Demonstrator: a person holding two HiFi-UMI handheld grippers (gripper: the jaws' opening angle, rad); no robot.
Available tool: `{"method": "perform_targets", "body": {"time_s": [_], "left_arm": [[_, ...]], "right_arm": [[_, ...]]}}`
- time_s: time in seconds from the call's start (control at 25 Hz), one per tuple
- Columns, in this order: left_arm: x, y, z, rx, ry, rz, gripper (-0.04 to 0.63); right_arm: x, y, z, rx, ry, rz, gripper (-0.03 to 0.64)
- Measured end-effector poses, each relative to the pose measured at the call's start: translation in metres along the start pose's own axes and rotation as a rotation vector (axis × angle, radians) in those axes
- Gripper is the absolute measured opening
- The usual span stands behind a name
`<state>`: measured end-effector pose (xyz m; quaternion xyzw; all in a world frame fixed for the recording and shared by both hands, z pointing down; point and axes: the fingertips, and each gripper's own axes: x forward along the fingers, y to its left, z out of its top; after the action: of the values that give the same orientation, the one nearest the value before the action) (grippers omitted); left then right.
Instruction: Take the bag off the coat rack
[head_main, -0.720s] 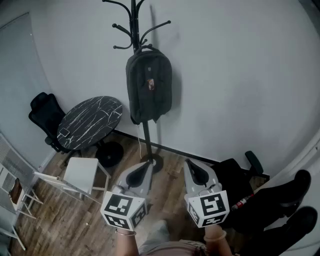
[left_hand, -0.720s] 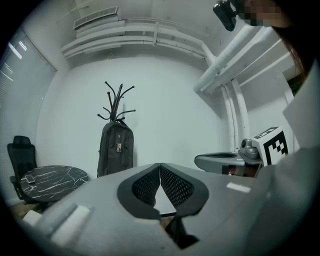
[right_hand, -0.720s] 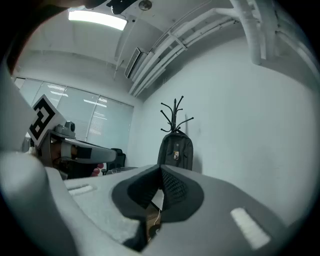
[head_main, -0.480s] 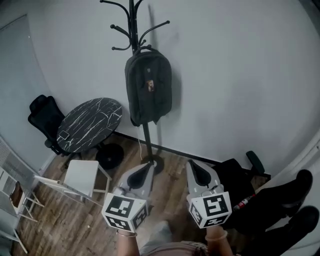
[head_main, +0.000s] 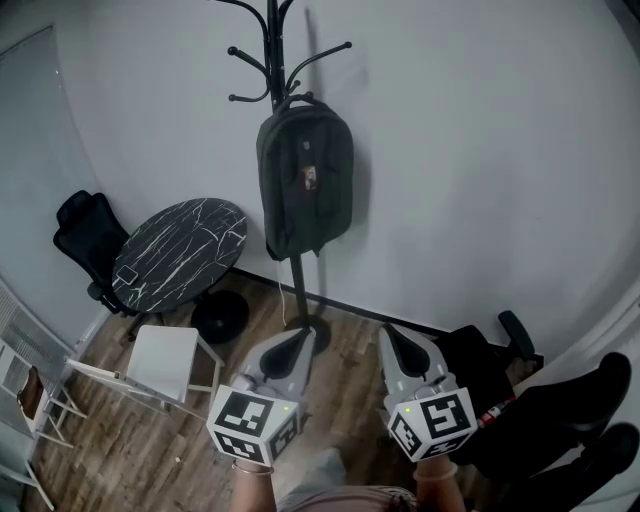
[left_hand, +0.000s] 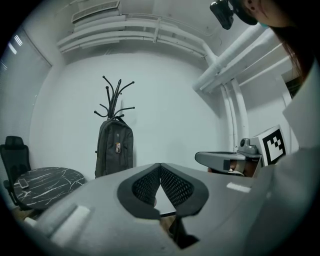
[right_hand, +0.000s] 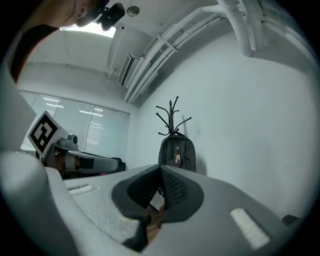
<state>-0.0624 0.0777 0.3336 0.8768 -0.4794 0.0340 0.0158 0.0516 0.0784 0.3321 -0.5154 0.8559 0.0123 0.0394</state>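
Head view: as before, the bag (head_main: 305, 175) hangs on the coat rack (head_main: 274, 45), well ahead of the left gripper (head_main: 299, 334) and right gripper (head_main: 389, 332), which have barely shifted.
Left gripper view: jaws closed, empty; the bag is ahead, slightly left.
Right gripper view: jaws closed, empty; the bag is straight ahead.

Small office room: black swivel chair (head_main: 88, 240) far left, round marble-top table (head_main: 180, 252) beside it, coat rack (head_main: 272, 50) against far white wall (head_main: 480, 150), wood floor (head_main: 140, 440), exposed ceiling pipes (left_hand: 230, 57) overhead.
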Motion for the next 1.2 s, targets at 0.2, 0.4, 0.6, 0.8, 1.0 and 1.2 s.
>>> {"method": "perform_targets", "body": {"time_s": [0.2,0.4,0.6,0.8,1.0,1.2], "left_arm": [[0.012,0.015,0.001,0.02,0.001,-0.014,0.011],[0.027,0.033,0.008,0.023,0.002,-0.019,0.011],[0.038,0.05,0.003,0.028,-0.001,-0.037,0.011],[0.052,0.068,0.0,0.012,-0.001,-0.04,0.011],[0.064,0.083,0.002,-0.001,-0.007,-0.043,0.011],[0.077,0.098,0.003,-0.024,-0.006,-0.039,0.011]], "right_arm": [[0.02,-0.002,-0.001,-0.007,-0.017,-0.01,0.002],[0.042,-0.006,0.0,0.024,-0.024,-0.015,0.002],[0.061,-0.002,0.001,0.052,-0.035,-0.007,0.002],[0.083,-0.005,-0.005,0.048,-0.008,-0.016,0.002],[0.101,-0.007,-0.004,0.027,-0.006,-0.002,0.002],[0.121,-0.017,-0.004,0.015,-0.024,-0.009,0.002]]}}
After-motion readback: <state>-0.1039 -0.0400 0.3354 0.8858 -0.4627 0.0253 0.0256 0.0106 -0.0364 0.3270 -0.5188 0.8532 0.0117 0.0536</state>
